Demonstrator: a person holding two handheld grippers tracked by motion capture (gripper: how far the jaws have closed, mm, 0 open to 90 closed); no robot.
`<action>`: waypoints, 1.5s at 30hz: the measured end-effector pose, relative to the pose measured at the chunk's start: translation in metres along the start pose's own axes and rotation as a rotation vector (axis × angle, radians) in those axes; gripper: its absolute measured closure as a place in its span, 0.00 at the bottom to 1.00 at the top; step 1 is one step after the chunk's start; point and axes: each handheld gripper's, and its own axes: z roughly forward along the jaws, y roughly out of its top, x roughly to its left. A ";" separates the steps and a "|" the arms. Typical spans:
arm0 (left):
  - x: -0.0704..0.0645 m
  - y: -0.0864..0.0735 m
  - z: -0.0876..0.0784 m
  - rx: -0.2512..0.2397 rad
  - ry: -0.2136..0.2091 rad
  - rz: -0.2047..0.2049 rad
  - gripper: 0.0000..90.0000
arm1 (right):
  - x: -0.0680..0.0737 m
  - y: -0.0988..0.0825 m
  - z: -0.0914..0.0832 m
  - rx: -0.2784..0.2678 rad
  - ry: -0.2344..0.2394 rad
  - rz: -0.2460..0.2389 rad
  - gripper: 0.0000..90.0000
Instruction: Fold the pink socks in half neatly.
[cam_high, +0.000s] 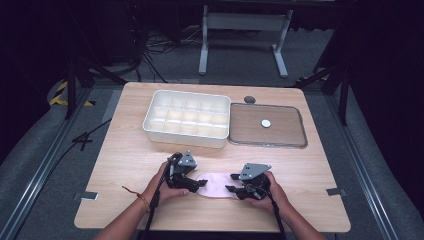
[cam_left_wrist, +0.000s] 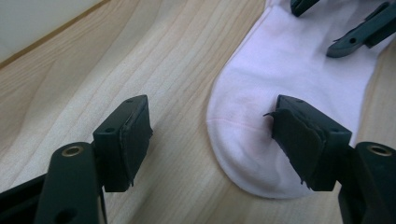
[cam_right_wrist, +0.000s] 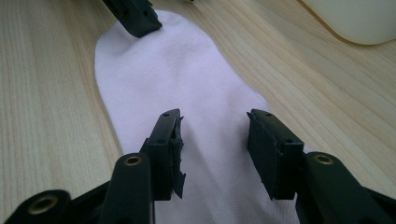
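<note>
A person sits at a light wooden desk (cam_high: 125, 165), w/ a black two-jaw claw in each hand. A pale pink sock (cam_high: 218, 185) lies flat near the front edge of the desk, between the two hands.

Left claw (cam_high: 196, 186): at the sock's left end. In the left gripper view its jaws stand apart, released; one pad rests on the sock's rounded end, the other is over bare wood just beside it. Nothing is pinched between them.

Right claw (cam_high: 231, 183): at the sock's right end. In the right gripper view the jaws are spread above the sock (cam_right_wrist: 187, 93), fabric lying flat under the gap; no grasp on it.

Farther back on the desk: a white tray (cam_high: 187, 140) w/ a grid of compartments, and just right of it, touching or nearly so, a flat clear lid (cam_high: 280, 135) w/ a small white disc (cam_high: 266, 123) on it. A small dark round object (cam_high: 249, 99) sits behind the lid.
</note>
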 end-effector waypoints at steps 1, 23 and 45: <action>0.001 0.000 0.000 0.001 0.001 0.000 0.31 | 0.000 0.000 0.000 -0.001 0.003 0.001 0.61; -0.018 -0.003 -0.001 0.003 0.002 0.065 0.50 | -0.001 -0.001 0.000 -0.013 0.002 -0.001 0.60; -0.013 -0.007 -0.004 -0.017 -0.076 0.007 0.81 | 0.000 -0.001 0.001 -0.015 0.001 0.002 0.59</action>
